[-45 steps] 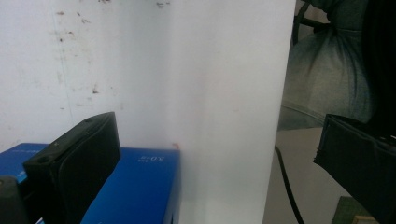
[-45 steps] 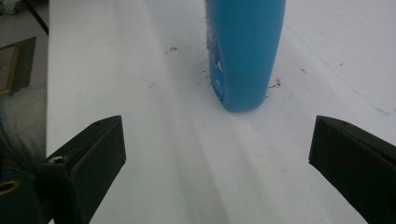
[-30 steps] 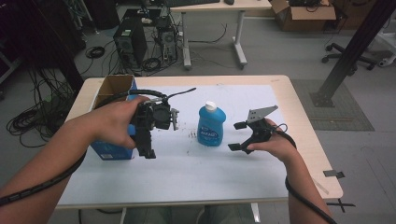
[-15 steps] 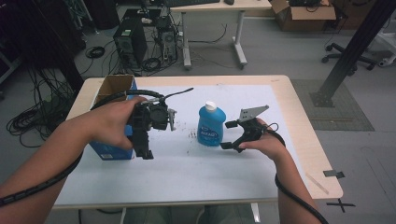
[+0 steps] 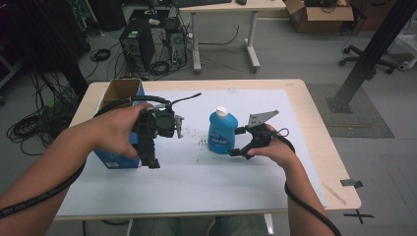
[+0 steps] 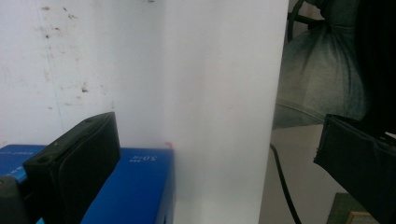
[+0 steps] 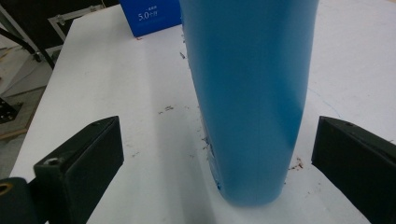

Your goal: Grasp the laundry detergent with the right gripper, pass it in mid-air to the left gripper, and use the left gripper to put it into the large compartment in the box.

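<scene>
High view is showing the white-covered table [image 5: 196, 182] carrying everything, with a blue cardboard box [image 5: 118, 160] sitting open-topped at its left side and a blue bottle [image 5: 222, 132] with a white cap standing upright near the middle. The person's left hand [image 5: 115, 132] is holding the left gripper [image 5: 153, 160] above the table just right of the box, its fingers pointing down toward the near edge. The right hand [image 5: 275, 147] is holding the right gripper [image 5: 237, 141] low at the bottle's right side, its fingers aiming at the bottle's lower body.

Right gripper view is showing the blue bottle [image 7: 250, 93] standing on the table between the two black fingers [image 7: 79, 163], which are spreading wide, with clear gaps of white surface on both sides of the bottle; they are not touching it and are holding nothing. The blue box [image 7: 152, 16] is lying beyond the bottle at the top of that view.

Left gripper view is showing its own fingers [image 6: 74, 163] also spreading wide and gripping nothing, with the white table [image 6: 187, 93] between them and a corner of the blue box [image 6: 135, 186] just beside the left-hand finger; whether that finger is touching the box I cannot tell.
</scene>
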A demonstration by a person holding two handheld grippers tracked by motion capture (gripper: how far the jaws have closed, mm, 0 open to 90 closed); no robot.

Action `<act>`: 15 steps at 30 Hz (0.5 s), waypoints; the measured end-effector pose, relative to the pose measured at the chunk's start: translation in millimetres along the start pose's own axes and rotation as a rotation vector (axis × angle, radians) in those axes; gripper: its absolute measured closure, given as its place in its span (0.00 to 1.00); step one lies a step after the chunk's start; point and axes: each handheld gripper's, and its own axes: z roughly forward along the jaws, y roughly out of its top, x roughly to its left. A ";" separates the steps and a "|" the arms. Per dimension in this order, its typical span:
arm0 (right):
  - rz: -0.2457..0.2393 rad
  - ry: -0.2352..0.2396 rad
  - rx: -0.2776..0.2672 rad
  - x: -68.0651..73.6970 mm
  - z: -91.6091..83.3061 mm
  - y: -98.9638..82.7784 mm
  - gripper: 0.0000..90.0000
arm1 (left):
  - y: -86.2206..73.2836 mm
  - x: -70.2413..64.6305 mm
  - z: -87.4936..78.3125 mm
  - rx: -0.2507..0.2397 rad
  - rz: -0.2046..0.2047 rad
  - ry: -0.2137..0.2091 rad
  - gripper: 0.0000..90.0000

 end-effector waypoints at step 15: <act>0.012 0.001 -0.034 -5.8 9.8 0.3 0.02 | -1.1 -0.5 0.8 0.002 0.000 -0.001 0.00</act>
